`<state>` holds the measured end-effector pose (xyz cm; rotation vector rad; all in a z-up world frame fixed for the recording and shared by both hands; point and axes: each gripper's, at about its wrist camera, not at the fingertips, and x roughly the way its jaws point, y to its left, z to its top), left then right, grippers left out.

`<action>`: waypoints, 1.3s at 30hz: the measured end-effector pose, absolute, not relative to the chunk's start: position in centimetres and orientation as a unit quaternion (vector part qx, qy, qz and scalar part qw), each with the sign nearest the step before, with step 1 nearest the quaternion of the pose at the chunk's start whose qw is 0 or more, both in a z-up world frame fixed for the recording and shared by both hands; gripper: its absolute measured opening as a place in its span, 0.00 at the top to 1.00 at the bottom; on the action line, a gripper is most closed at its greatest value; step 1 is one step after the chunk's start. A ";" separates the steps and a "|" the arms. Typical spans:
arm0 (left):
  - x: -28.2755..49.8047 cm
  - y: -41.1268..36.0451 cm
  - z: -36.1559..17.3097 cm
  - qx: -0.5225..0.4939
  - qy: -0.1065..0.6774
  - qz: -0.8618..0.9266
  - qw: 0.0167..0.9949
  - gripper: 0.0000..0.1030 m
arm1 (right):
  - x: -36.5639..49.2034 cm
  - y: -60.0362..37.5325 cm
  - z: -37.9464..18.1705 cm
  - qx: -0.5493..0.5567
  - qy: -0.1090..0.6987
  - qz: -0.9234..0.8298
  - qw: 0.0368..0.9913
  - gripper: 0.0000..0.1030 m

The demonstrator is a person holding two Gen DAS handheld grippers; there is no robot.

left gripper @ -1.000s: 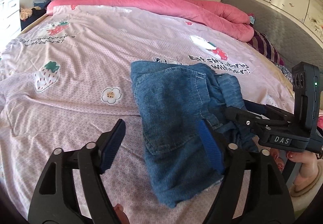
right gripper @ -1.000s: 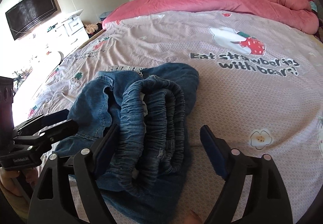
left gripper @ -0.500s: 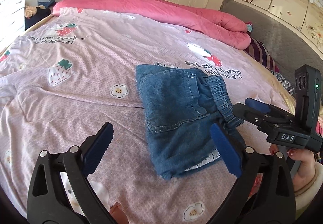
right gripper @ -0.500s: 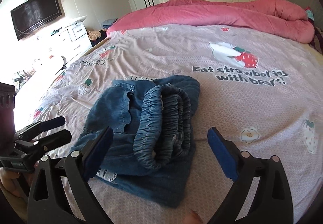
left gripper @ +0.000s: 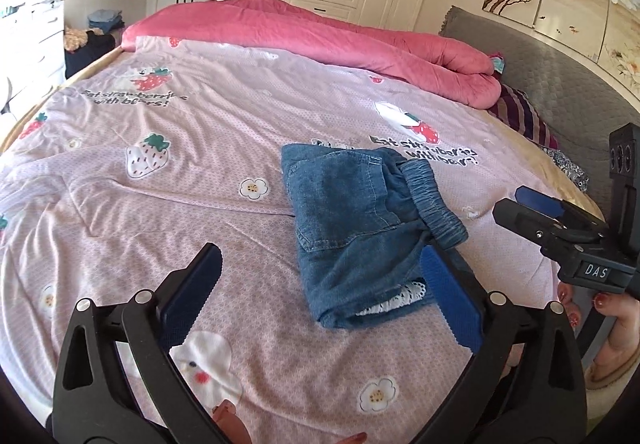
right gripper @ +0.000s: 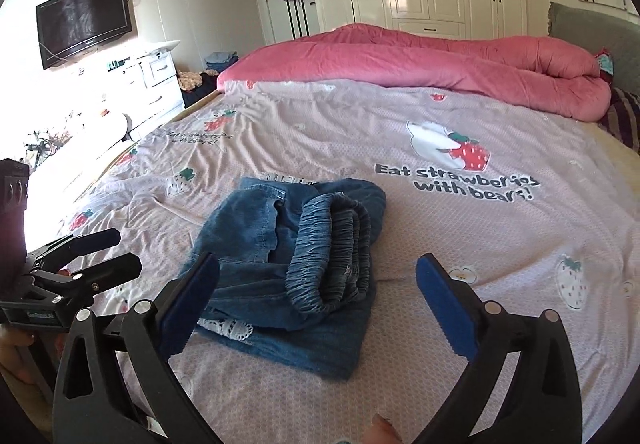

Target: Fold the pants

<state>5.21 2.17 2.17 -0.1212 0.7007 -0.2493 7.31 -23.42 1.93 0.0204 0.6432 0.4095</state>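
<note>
A pair of blue denim pants (left gripper: 352, 228) lies folded in a compact bundle on the pink strawberry bedsheet (left gripper: 160, 204). Its elastic waistband (right gripper: 332, 244) is bunched on top, and white lace trim (right gripper: 228, 326) peeks out at the near edge. My left gripper (left gripper: 320, 250) hovers just short of the bundle, open, its pads clear of the cloth. My right gripper (right gripper: 318, 258) is also short of the pants, its jaws still opening, with nothing pressed between the pads. Each gripper also shows in the other's view: the right gripper (left gripper: 508, 202) and the left gripper (right gripper: 127, 250).
A rolled pink quilt (left gripper: 320, 36) lies along the far side of the bed. A grey headboard (left gripper: 560, 84) and a striped pillow (left gripper: 520, 116) are at the right. A white dresser (right gripper: 160, 84) and a wall television (right gripper: 84, 24) stand at the left. A hand with painted nails (left gripper: 600, 304) holds the right gripper.
Both grippers have drawn back and upward from the pants and their jaws have widened. The pants, earlier between the pads, now lie free on the sheet.
</note>
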 end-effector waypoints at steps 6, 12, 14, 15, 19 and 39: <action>3.4 1.9 2.6 -0.059 0.337 -0.113 0.933 0.09 | 5.9 -23.6 2.4 0.006 0.314 0.203 0.927 0.04; 1.7 1.3 2.3 -0.054 0.339 -0.109 0.933 0.09 | 4.6 -23.8 2.1 0.001 0.319 0.201 0.926 0.04; 1.3 1.2 2.0 -0.055 0.341 -0.105 0.933 0.09 | 4.1 -24.0 1.9 -0.001 0.321 0.201 0.926 0.04; 1.1 1.2 1.8 -0.056 0.341 -0.103 0.933 0.09 | 3.8 -24.0 1.7 -0.001 0.322 0.201 0.925 0.04; 0.4 0.9 1.0 -0.052 0.348 -0.098 0.931 0.09 | 2.7 -24.3 1.2 -0.002 0.326 0.202 0.924 0.04; -2.6 -0.1 -1.1 -0.038 0.357 -0.085 0.930 0.09 | 0.1 -25.5 -1.7 -0.010 0.336 0.176 0.925 0.04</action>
